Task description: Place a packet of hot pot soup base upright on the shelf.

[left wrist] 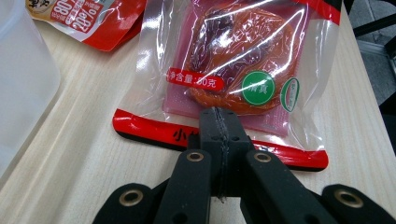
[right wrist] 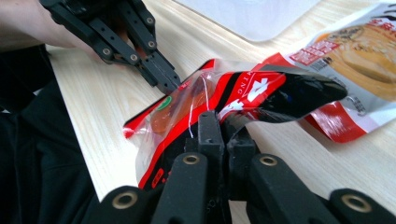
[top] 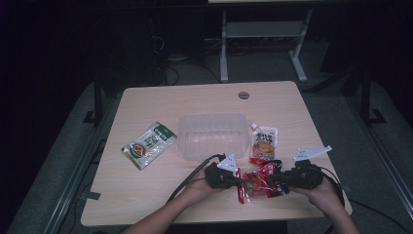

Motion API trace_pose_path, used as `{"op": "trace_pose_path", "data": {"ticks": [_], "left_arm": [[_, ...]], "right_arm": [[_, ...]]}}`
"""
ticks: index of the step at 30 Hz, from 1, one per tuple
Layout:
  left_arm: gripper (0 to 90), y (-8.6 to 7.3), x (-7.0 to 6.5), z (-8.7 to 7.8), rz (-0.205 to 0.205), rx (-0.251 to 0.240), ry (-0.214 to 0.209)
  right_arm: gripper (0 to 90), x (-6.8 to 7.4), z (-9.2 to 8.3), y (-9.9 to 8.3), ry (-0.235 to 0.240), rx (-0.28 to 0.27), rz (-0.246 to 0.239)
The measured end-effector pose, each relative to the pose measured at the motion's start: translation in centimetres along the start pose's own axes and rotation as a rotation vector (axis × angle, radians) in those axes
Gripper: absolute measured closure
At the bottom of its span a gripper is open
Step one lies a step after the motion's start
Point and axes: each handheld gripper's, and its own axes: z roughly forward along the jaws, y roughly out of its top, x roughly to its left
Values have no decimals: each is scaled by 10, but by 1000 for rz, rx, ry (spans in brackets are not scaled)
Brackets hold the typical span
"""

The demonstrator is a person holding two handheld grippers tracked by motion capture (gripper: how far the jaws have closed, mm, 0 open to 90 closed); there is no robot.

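Note:
A red-edged clear snack packet (top: 255, 184) with an orange-brown piece inside lies near the table's front edge, between my two grippers. My left gripper (top: 239, 181) is shut on the packet's left seam; in the left gripper view its jaws (left wrist: 219, 122) meet on the red bottom strip of the packet (left wrist: 243, 60). My right gripper (top: 273, 183) is shut on the opposite end. In the right gripper view its jaws (right wrist: 219, 126) pinch the crumpled red and black film of the packet (right wrist: 252, 91), and the left gripper (right wrist: 170, 84) bites the far edge.
A clear plastic container (top: 213, 117) stands mid-table behind the packet. An orange and white spouted pouch (top: 264, 143) lies just to its right, close to the held packet. A green food packet (top: 148, 145) lies to the left. The table's front edge is close to both hands.

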Motion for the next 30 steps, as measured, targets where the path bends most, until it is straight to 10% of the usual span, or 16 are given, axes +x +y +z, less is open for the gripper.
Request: {"op": "trace_pose_path", "data": {"ticks": [30], "left_arm": [[897, 8, -3, -5, 11, 6, 5]], "right_arm": [[900, 25, 3, 25, 250, -191, -50]]}}
